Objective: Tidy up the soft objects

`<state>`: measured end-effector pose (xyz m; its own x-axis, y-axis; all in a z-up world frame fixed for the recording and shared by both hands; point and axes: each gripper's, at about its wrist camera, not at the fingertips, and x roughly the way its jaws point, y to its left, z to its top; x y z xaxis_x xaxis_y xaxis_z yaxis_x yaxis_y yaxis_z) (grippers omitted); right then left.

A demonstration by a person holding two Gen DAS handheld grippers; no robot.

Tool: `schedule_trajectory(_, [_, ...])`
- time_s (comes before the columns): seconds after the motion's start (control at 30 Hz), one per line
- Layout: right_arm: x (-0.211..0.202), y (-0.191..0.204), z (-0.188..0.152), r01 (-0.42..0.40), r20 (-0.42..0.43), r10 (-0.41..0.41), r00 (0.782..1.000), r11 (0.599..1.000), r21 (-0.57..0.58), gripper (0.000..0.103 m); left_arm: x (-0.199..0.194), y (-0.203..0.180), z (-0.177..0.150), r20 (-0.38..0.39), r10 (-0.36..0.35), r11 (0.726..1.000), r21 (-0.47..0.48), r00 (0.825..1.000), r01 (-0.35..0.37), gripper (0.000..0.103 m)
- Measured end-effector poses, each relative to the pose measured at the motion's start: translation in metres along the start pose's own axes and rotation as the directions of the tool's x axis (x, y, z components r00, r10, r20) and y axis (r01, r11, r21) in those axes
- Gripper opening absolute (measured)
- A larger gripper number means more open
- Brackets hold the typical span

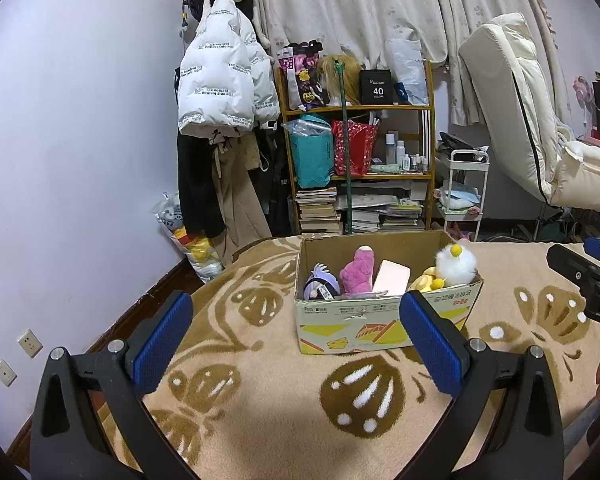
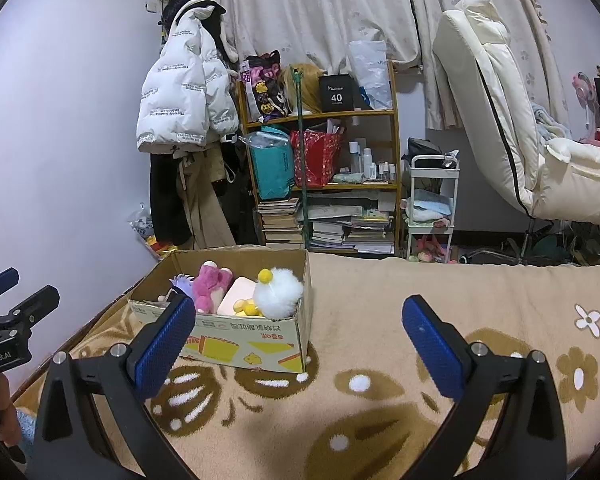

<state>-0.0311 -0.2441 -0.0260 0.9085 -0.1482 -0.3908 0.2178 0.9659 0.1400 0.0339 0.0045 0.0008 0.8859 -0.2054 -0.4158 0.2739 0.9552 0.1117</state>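
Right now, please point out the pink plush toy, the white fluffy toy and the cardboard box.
pink plush toy (image 1: 357, 272), left wrist view, its body
white fluffy toy (image 2: 280, 293), right wrist view, its fur
cardboard box (image 1: 380, 320), left wrist view, front wall

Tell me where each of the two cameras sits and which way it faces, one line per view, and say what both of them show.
Left wrist: sits on the left gripper, jaws open, facing the cardboard box on the blanket; the right gripper shows at the right edge.
Right wrist: sits on the right gripper, jaws open, box ahead to its left; the left gripper and a hand show at the left edge.
Shared: box, pink plush, white fluffy toy, bookshelf.
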Motion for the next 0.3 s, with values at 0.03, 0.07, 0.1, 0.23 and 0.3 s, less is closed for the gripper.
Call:
schedule_trajectory(0.03, [0.0001,-0.0002,0.0002,-0.001,0.000,0.001,1.000,1.000,-0.001,0.103,0.0001,-0.0002,-0.0005,-0.001,0.001,1.000,0.001,1.000,-0.001,0.102])
schedule_trajectory(0.07, [-0.0004,-0.0011,-0.0001,0.000,0.000,0.000,1.000,1.000,-0.001,0.103,0.0000,-0.0003,-0.0005,-0.001,0.001,1.000,0.001,1.000,-0.001,0.102])
schedule_trajectory(0.1, [-0.0010,-0.0023,-0.0005,0.000,0.000,0.000,1.000,1.000,-0.001,0.103,-0.0002,-0.0001,-0.0002,-0.001,0.000,1.000,0.001,1.000,0.000,0.102])
schedule_trajectory(0.23, [0.0001,-0.0009,0.0006,0.000,-0.003,0.000,1.000,1.000,-0.001,0.103,-0.0001,-0.0007,-0.0017,0.003,-0.003,1.000,0.005,1.000,0.003,0.102])
schedule_trajectory(0.3, [-0.0002,-0.0012,0.0008,0.001,-0.001,-0.001,1.000,1.000,-0.002,0.103,-0.0002,-0.0010,-0.0021,0.001,-0.005,1.000,0.006,1.000,0.005,0.102])
